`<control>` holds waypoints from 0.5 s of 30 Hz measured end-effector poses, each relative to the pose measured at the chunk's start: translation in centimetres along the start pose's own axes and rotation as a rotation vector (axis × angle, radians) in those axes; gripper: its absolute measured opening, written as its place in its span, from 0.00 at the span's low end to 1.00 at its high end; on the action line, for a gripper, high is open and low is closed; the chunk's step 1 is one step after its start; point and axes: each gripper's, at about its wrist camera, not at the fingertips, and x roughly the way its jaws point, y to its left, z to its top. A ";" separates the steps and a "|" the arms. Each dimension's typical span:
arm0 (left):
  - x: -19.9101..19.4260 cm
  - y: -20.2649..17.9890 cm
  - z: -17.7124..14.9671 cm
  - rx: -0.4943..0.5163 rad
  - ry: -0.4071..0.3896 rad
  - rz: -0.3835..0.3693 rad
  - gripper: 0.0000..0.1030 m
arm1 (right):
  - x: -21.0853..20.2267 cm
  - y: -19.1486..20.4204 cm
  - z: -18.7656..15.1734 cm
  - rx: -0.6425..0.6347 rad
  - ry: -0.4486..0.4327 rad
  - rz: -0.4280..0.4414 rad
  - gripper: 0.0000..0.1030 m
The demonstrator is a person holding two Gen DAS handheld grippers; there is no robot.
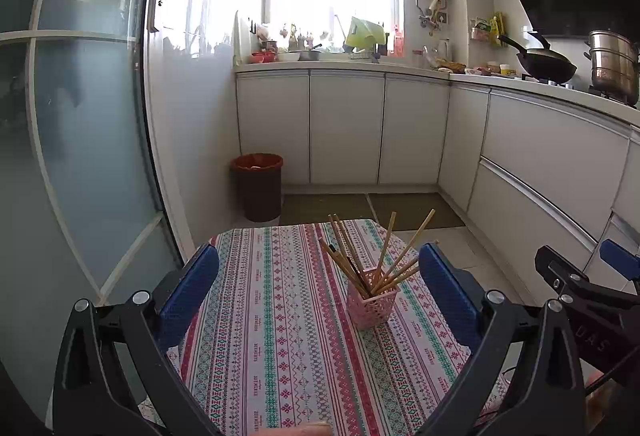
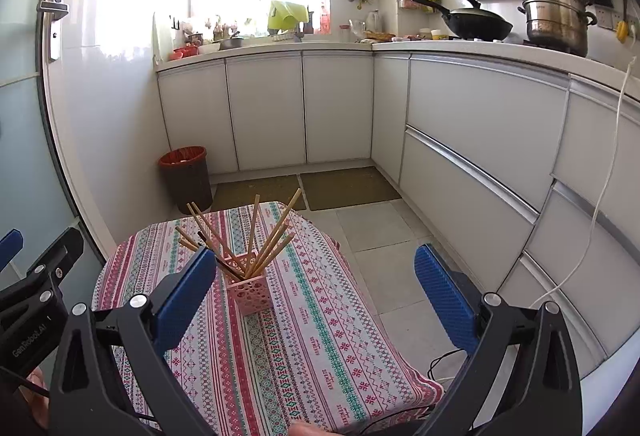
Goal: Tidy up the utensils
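Patterned tablecloth (image 1: pixel 288 336) mostly bare, pink holder (image 1: pixel 371 302) of chopsticks (image 1: pixel 362 256) mid-table, left gripper (image 1: pixel 320 288) and right gripper (image 2: pixel 316 292) fingers spread, empty.

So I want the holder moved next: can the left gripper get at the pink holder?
Probably yes: the left gripper is open, and only bare tablecloth lies before the pink holder.

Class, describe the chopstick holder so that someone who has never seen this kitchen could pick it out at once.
Find the small table covered by a striped, patterned cloth in front of the white cabinets. On the cloth stands a pink perforated square holder, upright, with wooden chopsticks fanning out of its top. It is the only thing standing on the cloth.
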 end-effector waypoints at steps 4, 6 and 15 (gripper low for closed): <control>0.0 0.0 0.0 0.000 0.003 0.000 0.93 | 0.2 -0.1 0.1 0.005 0.008 0.003 0.94; 0.0 -0.1 0.0 0.000 0.002 0.001 0.93 | 0.2 -0.1 0.1 0.006 0.009 0.004 0.94; 0.2 -0.1 -0.1 -0.002 0.005 -0.001 0.93 | 0.3 -0.2 0.0 0.008 0.014 0.006 0.94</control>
